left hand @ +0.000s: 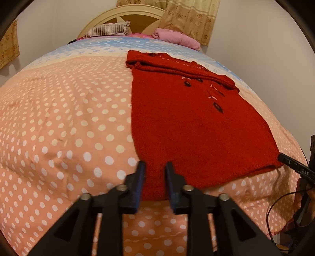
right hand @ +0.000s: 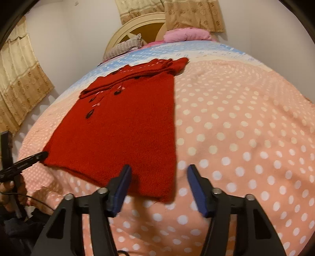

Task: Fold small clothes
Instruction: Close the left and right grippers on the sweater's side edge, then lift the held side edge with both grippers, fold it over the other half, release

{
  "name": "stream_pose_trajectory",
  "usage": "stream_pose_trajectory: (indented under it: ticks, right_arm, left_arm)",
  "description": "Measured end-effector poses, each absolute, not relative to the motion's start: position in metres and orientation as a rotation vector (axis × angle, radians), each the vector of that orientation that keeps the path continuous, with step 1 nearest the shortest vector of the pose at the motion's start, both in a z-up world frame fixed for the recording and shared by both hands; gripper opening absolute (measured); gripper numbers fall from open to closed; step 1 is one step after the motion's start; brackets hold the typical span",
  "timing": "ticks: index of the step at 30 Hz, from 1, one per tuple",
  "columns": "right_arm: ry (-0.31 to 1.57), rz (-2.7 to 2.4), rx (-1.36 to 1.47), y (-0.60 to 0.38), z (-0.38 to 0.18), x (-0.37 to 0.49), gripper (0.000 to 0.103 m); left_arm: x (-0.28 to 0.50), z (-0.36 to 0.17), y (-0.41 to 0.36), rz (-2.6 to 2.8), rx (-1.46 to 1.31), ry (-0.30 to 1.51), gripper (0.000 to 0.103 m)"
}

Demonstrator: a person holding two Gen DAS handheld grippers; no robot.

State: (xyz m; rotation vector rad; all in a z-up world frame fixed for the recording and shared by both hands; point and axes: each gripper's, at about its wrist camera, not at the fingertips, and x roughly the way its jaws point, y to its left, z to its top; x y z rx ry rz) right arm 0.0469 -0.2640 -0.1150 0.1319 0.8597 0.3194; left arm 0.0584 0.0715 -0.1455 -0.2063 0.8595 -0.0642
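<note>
The knitted garment is deep red, with small dark oval marks and short pale pink stitches running down its front. The bed cover beneath it is salmon pink with white polka dots, changing toward the far end to a cream band and a light blue band flecked with white dashes. A striped pillow in brown and off-white lies by a plain pink bundle. The headboard is cream with tan panels. The curtains are beige with golden floral motifs. Each gripper is black with dark blue finger pads.

Red sweater flat on polka-dot bedspread
</note>
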Motion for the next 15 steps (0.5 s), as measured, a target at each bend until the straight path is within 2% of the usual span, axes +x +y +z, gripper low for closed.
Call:
stream_pose_trajectory:
  ticks: [1,2,3,4,5,6,10,15]
  right_arm:
    - [0.861,0.320,0.134,-0.264,-0.115,0.046,0.053]
    - [0.863,0.321,0.141,-0.264,-0.116,0.047,0.048]
    - [0.864,0.322,0.155,-0.266,-0.117,0.047,0.037]
    - [0.870,0.329,0.182,-0.268,-0.119,0.048,0.031]
    - [0.878,0.343,0.203,-0.270,-0.120,0.049,0.015]
    - [0.889,0.363,0.232,-0.273,-0.121,0.050,0.008]
    - [0.875,0.418,0.310,-0.279,-0.118,0.047,0.008]
    - [0.772,0.444,0.393,-0.293,-0.093,0.043,0.007]
  left_arm:
    - [0.058,-0.145,0.071,-0.076,-0.217,0.861,0.039]
    - [0.059,-0.146,0.071,-0.083,-0.221,0.863,0.043]
    - [0.058,-0.146,0.070,-0.085,-0.221,0.863,0.043]
    - [0.058,-0.146,0.068,-0.089,-0.212,0.860,0.042]
    - [0.058,-0.146,0.065,-0.100,-0.192,0.861,0.022]
    - [0.058,-0.147,0.065,-0.108,-0.181,0.864,0.009]
    - [0.058,-0.139,0.075,-0.143,-0.224,0.856,0.009]
    - [0.055,-0.116,0.088,-0.170,-0.267,0.778,0.009]
